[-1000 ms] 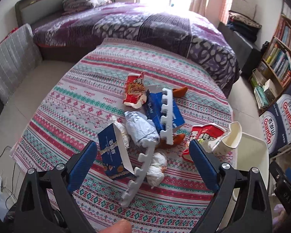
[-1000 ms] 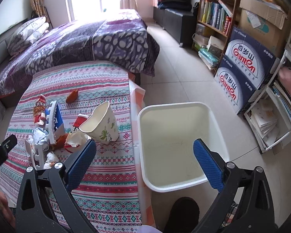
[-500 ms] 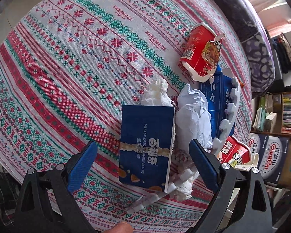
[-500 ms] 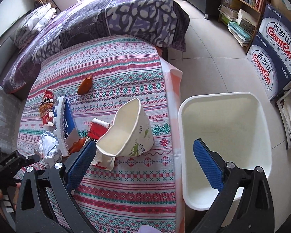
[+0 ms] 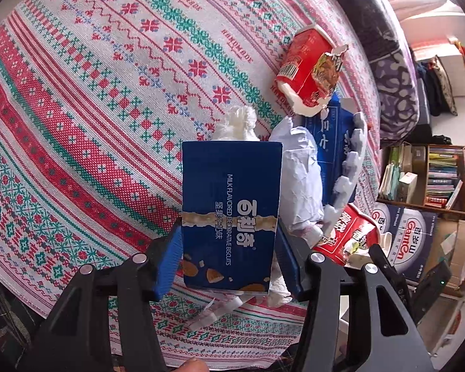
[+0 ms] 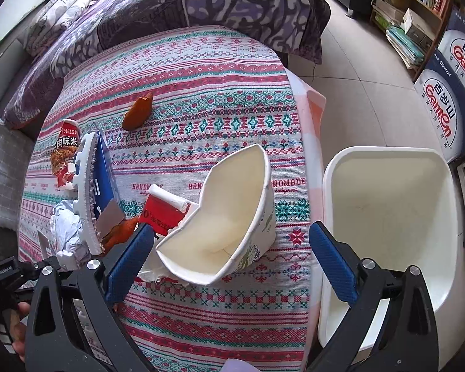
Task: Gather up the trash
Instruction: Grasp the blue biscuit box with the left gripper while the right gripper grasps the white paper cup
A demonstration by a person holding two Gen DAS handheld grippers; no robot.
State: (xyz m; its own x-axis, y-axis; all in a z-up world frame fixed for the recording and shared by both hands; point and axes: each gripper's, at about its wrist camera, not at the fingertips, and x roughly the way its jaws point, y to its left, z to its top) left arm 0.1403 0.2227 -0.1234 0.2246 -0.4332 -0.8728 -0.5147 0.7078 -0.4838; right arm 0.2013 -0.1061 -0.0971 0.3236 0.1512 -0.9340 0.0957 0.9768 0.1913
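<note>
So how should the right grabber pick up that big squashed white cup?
Probably from above, pinching the crushed paper cup across its flattened rim, one finger on each long side. It lies tipped with its mouth facing the open right gripper, and the squashed rim looks narrow enough.

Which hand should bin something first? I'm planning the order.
Left: its fingers are closing on the blue biscuit box. The right gripper is open over the crushed paper bowl.

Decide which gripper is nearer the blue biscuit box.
Left. The left gripper is closing around the blue biscuit box; the right gripper hovers over the torn paper bowl.
</note>
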